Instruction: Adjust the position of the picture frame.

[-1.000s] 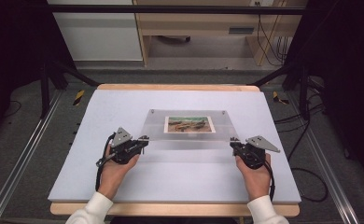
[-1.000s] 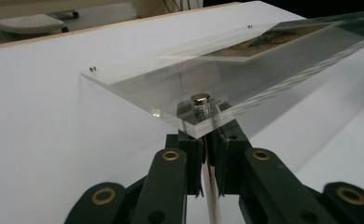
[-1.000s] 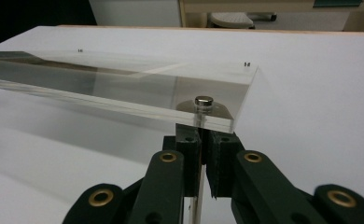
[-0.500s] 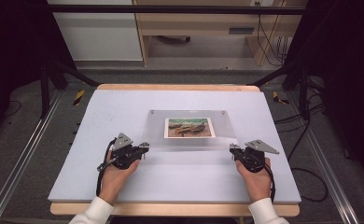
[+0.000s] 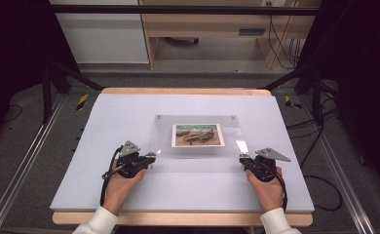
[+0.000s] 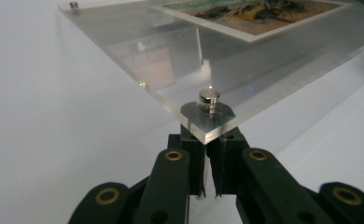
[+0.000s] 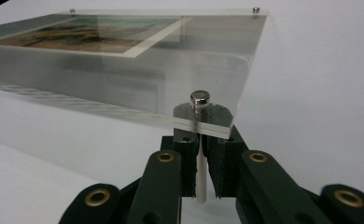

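A clear acrylic frame (image 5: pixel 198 157) with a landscape photo (image 5: pixel 198 135) inside lies mid-table, its near edge off the surface. My left gripper (image 5: pixel 151 156) is at the near left corner and my right gripper (image 5: pixel 242 158) at the near right one. In the left gripper view the corner (image 6: pixel 203 126), topped by a small silver stud (image 6: pixel 209 96), sits over my left gripper (image 6: pixel 208 140), whose jaws stand nearly together just beneath it. In the right gripper view a second stud (image 7: pixel 199 98) caps the other corner, and my right gripper (image 7: pixel 201 140) has its jaws drawn in under it. The plate hides each contact.
A white board (image 5: pixel 120 117) covers the wooden table. Two more studs mark the frame's far corners (image 5: pixel 158 117). Metal rails (image 5: pixel 27 161) run along both sides, with cables on the floor at the right (image 5: pixel 319 180). A hand holds each gripper from the near edge.
Both hands have drawn slightly toward the near edge, and the frame's near edge came with them. The photo now looks a little taller in the high view.
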{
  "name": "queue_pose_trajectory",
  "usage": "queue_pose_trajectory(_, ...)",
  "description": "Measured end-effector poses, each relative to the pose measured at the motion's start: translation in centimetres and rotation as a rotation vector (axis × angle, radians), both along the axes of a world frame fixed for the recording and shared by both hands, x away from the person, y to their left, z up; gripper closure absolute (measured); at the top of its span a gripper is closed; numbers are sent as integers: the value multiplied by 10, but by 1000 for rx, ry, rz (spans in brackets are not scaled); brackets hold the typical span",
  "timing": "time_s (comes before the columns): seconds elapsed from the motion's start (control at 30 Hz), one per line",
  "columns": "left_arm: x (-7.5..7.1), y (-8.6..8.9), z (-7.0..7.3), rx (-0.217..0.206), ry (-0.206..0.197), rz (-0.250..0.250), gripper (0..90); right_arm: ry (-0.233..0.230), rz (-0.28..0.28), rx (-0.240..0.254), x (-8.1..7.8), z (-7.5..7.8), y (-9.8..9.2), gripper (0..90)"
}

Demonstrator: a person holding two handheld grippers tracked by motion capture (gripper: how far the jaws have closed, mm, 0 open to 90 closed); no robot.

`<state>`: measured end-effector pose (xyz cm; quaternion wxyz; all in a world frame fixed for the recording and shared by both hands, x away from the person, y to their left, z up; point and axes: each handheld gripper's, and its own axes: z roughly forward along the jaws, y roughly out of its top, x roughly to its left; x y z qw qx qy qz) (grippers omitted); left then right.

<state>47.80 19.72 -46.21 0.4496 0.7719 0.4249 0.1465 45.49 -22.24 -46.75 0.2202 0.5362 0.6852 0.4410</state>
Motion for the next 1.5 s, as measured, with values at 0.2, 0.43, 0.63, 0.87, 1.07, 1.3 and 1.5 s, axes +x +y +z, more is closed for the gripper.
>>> queue_pose_trajectory(0.2,0,-1,-1,13,23,5,839,20,4,-1,0,-2,-1,816)
queue_pose_trajectory(0.43,-1,-2,-3,26,34,3,839,39,-2,1,0,-4,-1,787)
queue_pose_trajectory(0.63,-1,-2,-4,35,32,0,839,44,-3,12,0,-4,-2,783)
queue_pose_trajectory(0.87,-1,-2,-4,41,31,-2,840,44,-4,15,-1,-4,-3,760)
queue_pose_trajectory(1.07,-2,-1,-4,52,25,-8,832,68,2,6,-2,-6,-5,634)
queue_pose_trajectory(1.3,-10,6,2,57,34,-19,480,147,37,-47,-4,-4,-7,334)
queue_pose_trajectory(1.5,-12,12,7,20,41,-18,180,117,50,-53,-15,4,-11,183)
